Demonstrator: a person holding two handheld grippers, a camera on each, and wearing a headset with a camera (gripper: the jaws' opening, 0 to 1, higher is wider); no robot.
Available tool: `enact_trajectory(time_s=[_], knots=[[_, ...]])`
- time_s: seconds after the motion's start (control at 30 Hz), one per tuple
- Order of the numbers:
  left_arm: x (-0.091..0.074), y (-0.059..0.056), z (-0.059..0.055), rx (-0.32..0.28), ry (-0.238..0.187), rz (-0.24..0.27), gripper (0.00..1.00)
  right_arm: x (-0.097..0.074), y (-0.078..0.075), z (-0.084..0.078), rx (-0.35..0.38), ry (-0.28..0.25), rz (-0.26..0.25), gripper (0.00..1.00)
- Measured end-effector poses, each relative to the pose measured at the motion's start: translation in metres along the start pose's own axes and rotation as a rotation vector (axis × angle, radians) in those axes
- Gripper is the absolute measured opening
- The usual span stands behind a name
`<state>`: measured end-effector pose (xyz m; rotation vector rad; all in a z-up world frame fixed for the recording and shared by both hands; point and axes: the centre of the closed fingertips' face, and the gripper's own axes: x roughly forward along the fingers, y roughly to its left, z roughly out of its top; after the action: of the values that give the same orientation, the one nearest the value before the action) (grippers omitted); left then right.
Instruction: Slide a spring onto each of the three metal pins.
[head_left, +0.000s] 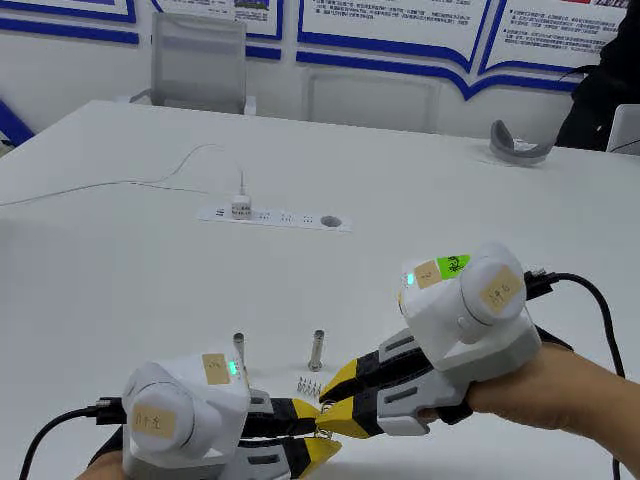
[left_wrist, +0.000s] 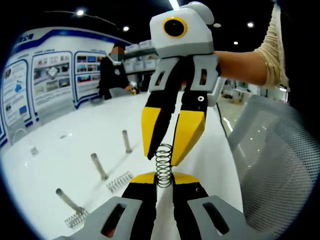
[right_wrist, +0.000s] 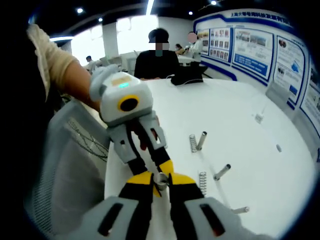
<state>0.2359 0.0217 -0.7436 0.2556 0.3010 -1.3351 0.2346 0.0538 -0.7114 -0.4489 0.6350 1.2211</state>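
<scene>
pins (left_wrist: 98, 166): all three bare (nothing fitted) | spring (left_wrist: 163, 167): clamped at both ends by closed jaws of left gripper (left_wrist: 164, 181) and right gripper (left_wrist: 163, 156) | two loose springs (left_wrist: 120, 181) left on table (left_wrist: 75, 130)

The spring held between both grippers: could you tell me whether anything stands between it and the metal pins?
Nothing visible does. The spring has bare table between it and the three pins; two loose springs lie flat beside the pins, leaving their tops free.
</scene>
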Motion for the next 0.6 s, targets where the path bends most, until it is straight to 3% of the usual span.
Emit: enact_trajectory(time_s=[0.5,0.6], knots=[[-0.0015,0.0044,0.0022,-0.005,-0.016,0.012,0.11,0.0019,-0.0041,-0.0004,0.017,-0.041,-0.041,0.12],[-0.0024,0.0057,0.0014,-0.008,-0.013,0.021,0.17,0.0009,-0.0064,0.0005,0.024,-0.046,-0.052,0.12]])
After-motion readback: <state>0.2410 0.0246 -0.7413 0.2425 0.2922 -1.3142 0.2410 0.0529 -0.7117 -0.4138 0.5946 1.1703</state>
